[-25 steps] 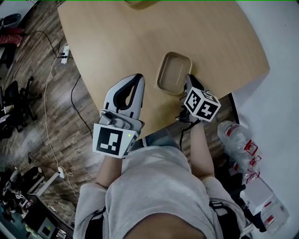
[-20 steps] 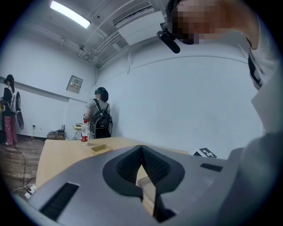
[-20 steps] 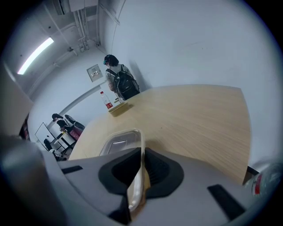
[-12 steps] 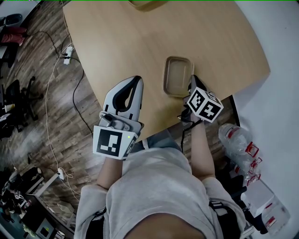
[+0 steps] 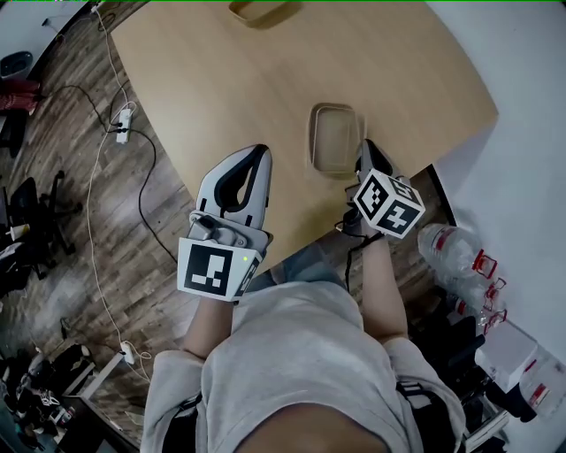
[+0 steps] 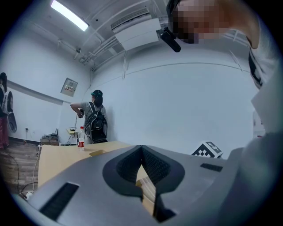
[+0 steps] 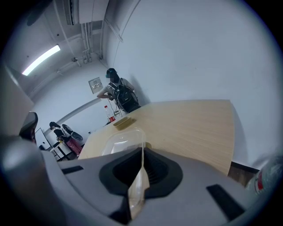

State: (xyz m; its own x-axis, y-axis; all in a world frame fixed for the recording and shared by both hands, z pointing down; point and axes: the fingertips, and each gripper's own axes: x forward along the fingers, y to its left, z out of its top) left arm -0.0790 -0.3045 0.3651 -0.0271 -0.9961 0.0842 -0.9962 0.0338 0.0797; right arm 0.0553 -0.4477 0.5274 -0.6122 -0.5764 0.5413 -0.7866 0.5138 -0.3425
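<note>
In the head view, a clear plastic box (image 5: pixel 334 137) is seen lying on the light wooden table (image 5: pixel 221 80), a little right of the middle of the frame and near the table's lower edge. Its long side is pointed from the bottom of the frame toward the top. Its near short end is pinched by the right gripper (image 5: pixel 362 152), which is placed just below and right of it. The left gripper (image 5: pixel 259 155) is held to the left of the box, apart from it, over the table's lower left edge. A brown tray (image 5: pixel 263 11) is seen at the top edge of the frame, well apart from the box. In the left gripper view, the jaws of the left gripper (image 6: pixel 141 149) are pressed together at the tips, and nothing is held between them. A water bottle (image 6: pixel 80 137) is seen far off at the left. In the right gripper view, the jaws of the right gripper (image 7: pixel 142 152) are closed on the thin rim of the box (image 7: pixel 119 142), which is stretched away toward the upper left of the frame. The brown tray (image 7: pixel 124 122) is seen beyond it.
</note>
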